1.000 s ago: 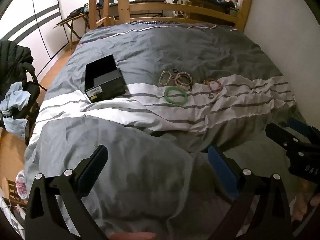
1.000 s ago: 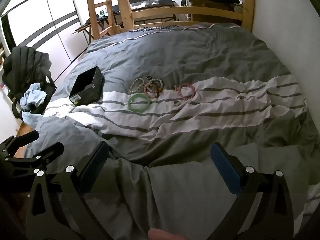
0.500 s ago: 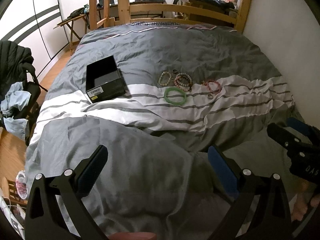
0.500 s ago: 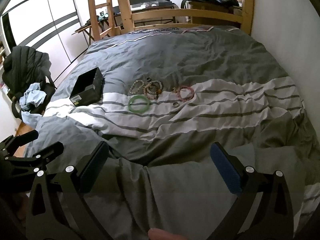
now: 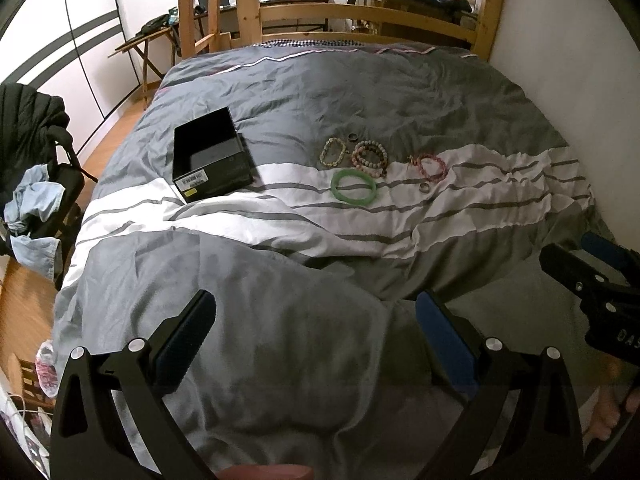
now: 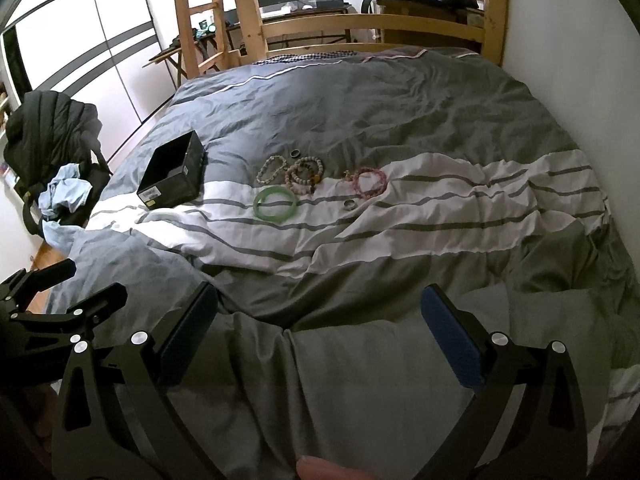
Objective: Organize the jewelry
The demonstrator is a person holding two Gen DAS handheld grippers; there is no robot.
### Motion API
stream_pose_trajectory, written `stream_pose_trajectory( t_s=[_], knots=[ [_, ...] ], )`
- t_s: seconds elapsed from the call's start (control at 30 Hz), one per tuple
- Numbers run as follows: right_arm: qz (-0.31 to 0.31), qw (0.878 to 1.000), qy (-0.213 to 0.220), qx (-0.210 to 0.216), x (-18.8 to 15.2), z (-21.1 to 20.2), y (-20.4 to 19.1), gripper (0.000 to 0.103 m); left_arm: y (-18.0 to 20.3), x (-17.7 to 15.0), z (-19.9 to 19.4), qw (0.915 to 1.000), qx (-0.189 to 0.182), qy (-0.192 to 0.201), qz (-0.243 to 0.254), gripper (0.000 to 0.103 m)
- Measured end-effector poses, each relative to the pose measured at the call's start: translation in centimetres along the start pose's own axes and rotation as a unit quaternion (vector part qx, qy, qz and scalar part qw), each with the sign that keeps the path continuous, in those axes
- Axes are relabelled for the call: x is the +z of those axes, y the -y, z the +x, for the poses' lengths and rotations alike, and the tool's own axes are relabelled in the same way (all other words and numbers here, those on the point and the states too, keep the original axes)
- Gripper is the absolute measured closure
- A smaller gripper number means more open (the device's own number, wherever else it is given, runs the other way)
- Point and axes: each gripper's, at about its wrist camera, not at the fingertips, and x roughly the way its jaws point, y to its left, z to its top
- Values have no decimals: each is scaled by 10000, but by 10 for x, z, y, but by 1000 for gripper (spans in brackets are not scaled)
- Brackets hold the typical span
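A bed (image 5: 360, 92) under a grey duvet with a white striped band fills both my views, its wooden frame at the far end. On the band's left end sits an open black box (image 5: 210, 162), its long axis running away from me, apparently empty. To its right, well apart from it, the jewelry lies in a loose cluster: a green bangle (image 5: 355, 186) nearest me, a coiled brown-and-pink bead bracelet (image 5: 370, 156) just behind it, a pale bead bracelet (image 5: 333, 152) to that one's left, a pink bead bracelet (image 5: 430, 166) to the right, a dark ring (image 5: 352, 136) farthest back and a silver ring (image 5: 424, 188) near the pink beads.

My left claw (image 5: 316, 332) and right claw (image 6: 320, 328) both hang over the near, rumpled part of the duvet, jaws spread wide, holding nothing. Everything lies ahead and far from both; nothing is boxed yet. I judge the right claw better placed for the cluster, which sits almost dead ahead of it, and the left for the box. The bangle looks rigid and smooth; the bead strands look limp.
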Motion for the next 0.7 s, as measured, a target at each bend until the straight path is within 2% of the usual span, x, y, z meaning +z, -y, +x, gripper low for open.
stream_pose_trajectory(
  t_s=[0.7],
  knots=[
    [-58, 10000, -59, 1, -4, 4, -3, 3, -4, -2, 6, 9999, 72, -103, -2, 5]
  ],
)
